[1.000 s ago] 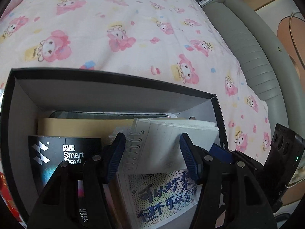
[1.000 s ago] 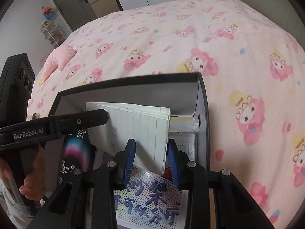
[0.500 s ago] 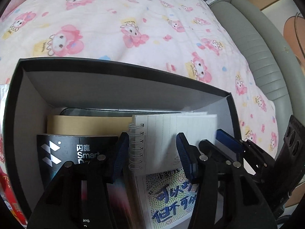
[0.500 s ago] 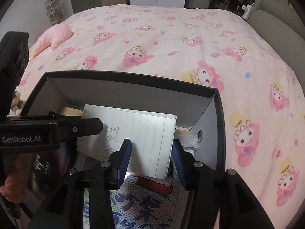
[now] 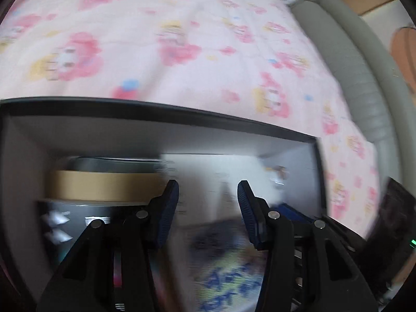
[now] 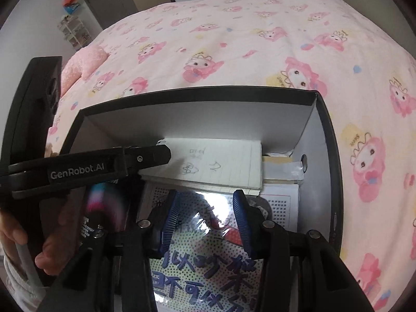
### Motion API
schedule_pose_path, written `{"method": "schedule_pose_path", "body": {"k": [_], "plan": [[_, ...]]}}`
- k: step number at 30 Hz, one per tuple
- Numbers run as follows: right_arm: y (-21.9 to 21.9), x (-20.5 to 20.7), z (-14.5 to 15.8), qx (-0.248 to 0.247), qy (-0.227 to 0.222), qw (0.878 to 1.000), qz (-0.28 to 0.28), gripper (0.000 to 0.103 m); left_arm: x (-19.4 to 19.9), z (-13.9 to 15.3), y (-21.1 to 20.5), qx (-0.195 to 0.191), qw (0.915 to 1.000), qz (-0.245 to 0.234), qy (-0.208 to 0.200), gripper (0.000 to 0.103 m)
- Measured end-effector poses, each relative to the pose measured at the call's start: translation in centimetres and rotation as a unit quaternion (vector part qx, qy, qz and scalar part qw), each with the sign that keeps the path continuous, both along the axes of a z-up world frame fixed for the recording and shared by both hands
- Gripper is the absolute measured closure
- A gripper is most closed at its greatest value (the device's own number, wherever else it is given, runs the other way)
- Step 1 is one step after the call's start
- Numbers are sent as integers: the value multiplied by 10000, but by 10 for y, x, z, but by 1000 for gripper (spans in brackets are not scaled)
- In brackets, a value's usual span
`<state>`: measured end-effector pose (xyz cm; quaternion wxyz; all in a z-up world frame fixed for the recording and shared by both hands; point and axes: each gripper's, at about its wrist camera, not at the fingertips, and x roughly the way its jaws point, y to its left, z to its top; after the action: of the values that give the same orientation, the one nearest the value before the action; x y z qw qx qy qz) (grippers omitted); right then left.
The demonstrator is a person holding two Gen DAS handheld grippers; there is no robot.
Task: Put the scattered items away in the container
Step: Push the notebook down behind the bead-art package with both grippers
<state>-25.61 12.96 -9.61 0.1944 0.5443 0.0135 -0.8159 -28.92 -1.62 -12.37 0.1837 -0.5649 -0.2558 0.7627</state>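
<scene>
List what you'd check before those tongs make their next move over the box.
1. Notebook lying inside the box: ok.
2. Right tongs free of any item: ok; jaws closing, nothing pinched, printed packet lies beneath.
3. Left tongs free of the notebook: cannot tell; jaws closing at its spiral edge, view blurred.
4. Tape roll inside the box: ok.
5. Box sitting upright on the bedspread: ok.
</scene>
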Motion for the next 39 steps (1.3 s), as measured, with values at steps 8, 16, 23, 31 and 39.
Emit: {"method": "schedule_pose_path", "body": {"k": [8, 16, 23, 31, 39], "plan": [[-8, -15, 1, 380, 122, 9992, -16, 65, 2, -7, -19, -813, 9938, 757, -98, 57], [-3, -14, 0, 377, 174, 9989, -196, 65, -1, -15, 8, 46, 9999, -103, -99, 60], [-5, -8, -3, 312, 128, 9994, -69, 65, 3, -8, -8, -323, 9980, 539, -33, 69], [-2, -9, -9, 136, -25, 9998, -173, 65, -10, -23, 7, 68, 9995, 67, -297, 67], [-1, -3, -3, 319, 213, 9989, -283, 65, 3, -11, -19, -112, 9965, 812, -171, 75]]}}
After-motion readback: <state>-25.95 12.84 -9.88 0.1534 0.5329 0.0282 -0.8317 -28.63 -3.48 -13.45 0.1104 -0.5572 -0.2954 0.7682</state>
